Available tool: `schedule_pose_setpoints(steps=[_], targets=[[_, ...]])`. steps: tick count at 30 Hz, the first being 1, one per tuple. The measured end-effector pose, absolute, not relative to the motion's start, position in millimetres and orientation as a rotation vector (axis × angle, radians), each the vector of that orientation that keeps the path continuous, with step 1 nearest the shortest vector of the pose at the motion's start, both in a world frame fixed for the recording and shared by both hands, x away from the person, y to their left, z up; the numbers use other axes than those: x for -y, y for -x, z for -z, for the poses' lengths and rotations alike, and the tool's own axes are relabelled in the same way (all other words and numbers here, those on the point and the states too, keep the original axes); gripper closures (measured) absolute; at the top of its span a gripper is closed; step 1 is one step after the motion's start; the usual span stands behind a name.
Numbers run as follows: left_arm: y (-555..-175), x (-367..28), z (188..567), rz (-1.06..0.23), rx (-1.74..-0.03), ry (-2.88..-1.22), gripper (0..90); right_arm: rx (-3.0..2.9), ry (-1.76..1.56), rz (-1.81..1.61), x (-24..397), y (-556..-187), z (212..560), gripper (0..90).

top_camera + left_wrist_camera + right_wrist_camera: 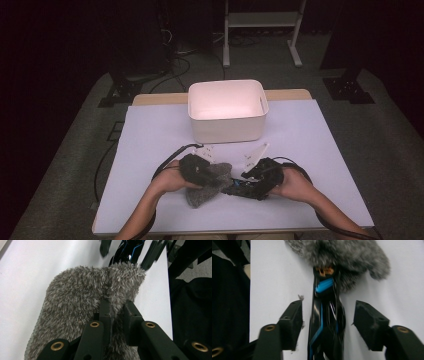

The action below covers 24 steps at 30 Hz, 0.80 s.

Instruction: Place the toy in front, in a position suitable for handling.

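A grey fluffy piece (75, 295) lies on the white table, and my left gripper (116, 306) is shut on its near edge, pile pinched between the pads. A glossy black object with blue stripes (325, 322) reaches into the far end of the fluff (347, 255). My right gripper (328, 315) stands open, one jaw on each side of that object with a gap between each pad and it. From above, the left gripper (200, 172) rests on the fluffy piece (207, 192), and the right gripper (245, 182) faces it from the right over the black object (239, 191).
An empty white bin (227, 127) stands behind the hands at the table's middle back. The white tabletop (150, 145) spreads to either side. Cables trail from both grippers. Beyond the table are a dark floor, stand bases and a white frame (262, 20).
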<state>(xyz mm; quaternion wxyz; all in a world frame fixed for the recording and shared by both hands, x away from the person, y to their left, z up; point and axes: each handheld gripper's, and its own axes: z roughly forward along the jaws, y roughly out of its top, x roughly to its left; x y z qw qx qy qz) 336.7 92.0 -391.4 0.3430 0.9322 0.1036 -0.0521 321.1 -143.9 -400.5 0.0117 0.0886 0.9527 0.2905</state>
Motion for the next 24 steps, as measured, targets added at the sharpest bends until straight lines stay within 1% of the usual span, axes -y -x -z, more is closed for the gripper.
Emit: schedule_pose_setpoints(steps=[4, 8, 9, 11, 16, 24], targets=[[-338.4, -98.1, 392.8, 0.145, -0.277, -2.404, 79.2, -3.02, -0.256, -0.821, 123.9, -327.1, 403.5, 41.4], [-338.6, -103.6, 396.2, 0.153, -0.289, -2.386, 79.2, -3.057, -0.248, -0.798, 114.3, -331.0, 403.7, 52.8], [-338.4, -104.3, 397.2, 0.155, -0.293, -2.382, 79.2, -3.067, -0.244, -0.776, 112.0, -331.9, 404.6, 57.9], [-338.5, -105.5, 398.8, 0.167, -0.3, -2.366, 79.6, -3.062, -0.205, -0.768, 109.4, -331.5, 404.5, 60.5], [-342.2, -111.7, 392.9, 0.174, -0.327, -2.337, 81.5, -3.047, -0.208, -0.892, 109.8, -333.4, 404.8, 61.7], [-344.7, -121.4, 340.9, 0.05, -0.319, -2.355, 81.5, -2.923, -0.251, -1.187, 100.5, -338.4, 390.8, 61.6]])
